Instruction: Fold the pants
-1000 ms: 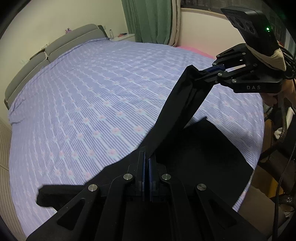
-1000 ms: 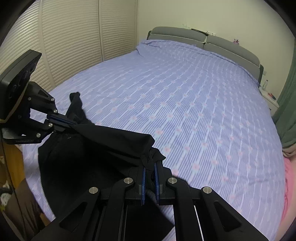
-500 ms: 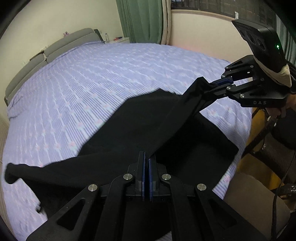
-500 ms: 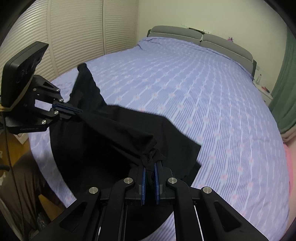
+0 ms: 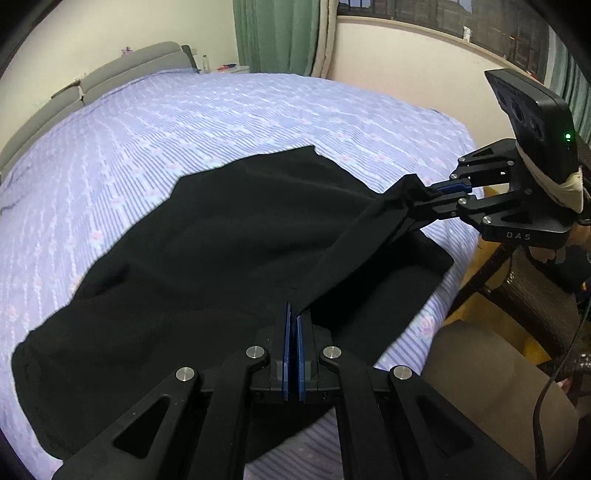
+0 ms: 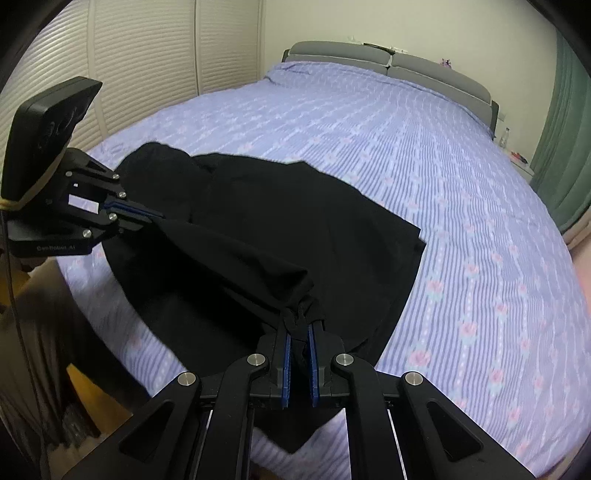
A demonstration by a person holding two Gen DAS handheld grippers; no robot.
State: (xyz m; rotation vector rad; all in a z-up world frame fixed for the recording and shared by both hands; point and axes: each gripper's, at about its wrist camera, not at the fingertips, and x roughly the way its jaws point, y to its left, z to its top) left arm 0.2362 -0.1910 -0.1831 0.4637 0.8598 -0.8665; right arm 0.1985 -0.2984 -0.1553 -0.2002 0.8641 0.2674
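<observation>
Black pants (image 5: 207,243) lie spread over the near part of a bed with a lilac striped sheet (image 5: 184,122). My left gripper (image 5: 293,314) is shut on one edge of the pants, the cloth pinched between its blue pads. My right gripper (image 6: 300,326) is shut on a bunched edge of the pants (image 6: 280,221). A taut band of cloth runs between the two. In the left wrist view the right gripper (image 5: 424,194) shows at the right; in the right wrist view the left gripper (image 6: 157,216) shows at the left.
A grey headboard (image 6: 388,62) stands at the far end of the bed, with a nightstand (image 5: 229,68) and green curtains (image 5: 277,35) beside it. White slatted closet doors (image 6: 140,62) line one side. A dark chair (image 5: 535,295) sits by the bed's near corner.
Both grippers have dropped toward the bed while holding the pants. The cloth, hanging bunched a second ago, has swung out and now lies spread on the sheet.
</observation>
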